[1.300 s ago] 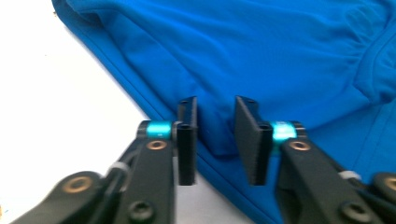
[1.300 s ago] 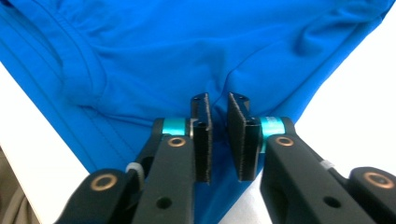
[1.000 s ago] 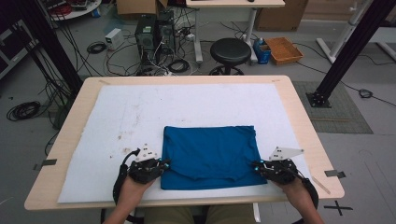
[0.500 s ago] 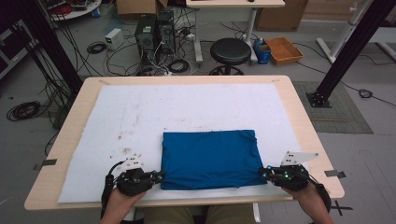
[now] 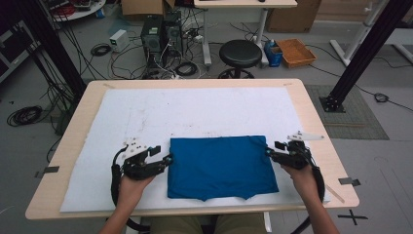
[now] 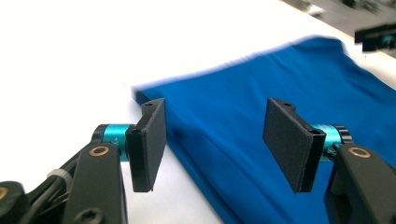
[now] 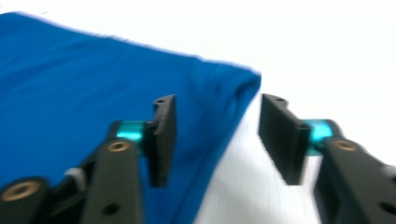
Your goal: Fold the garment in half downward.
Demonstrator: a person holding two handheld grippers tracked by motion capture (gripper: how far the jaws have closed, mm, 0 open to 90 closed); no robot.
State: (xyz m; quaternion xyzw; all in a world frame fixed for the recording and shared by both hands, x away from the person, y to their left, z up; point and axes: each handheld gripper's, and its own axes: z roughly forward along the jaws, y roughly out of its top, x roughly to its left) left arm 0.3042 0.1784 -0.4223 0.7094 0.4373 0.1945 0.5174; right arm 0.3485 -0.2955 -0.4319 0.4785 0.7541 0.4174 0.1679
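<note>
Both hand-held grippers spread — left [image 5: 165,159], right [image 5: 271,151] — flanking folded blue cloth [image 5: 221,165] on white mat [image 5: 195,112].

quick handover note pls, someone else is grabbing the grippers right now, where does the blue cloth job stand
Left gripper: jaws open, at the left edge of the folded blue cloth, holding nothing.
Right gripper: jaws open, at the cloth's far right corner, holding nothing.
The cloth lies flat as a neat rectangle on the white mat, near the person's side of the table.
Done: the cloth is already folded at least once.
Left: probably pinch both side edges and make the next fold, or smooth it; neither edge is gripped yet.
</note>
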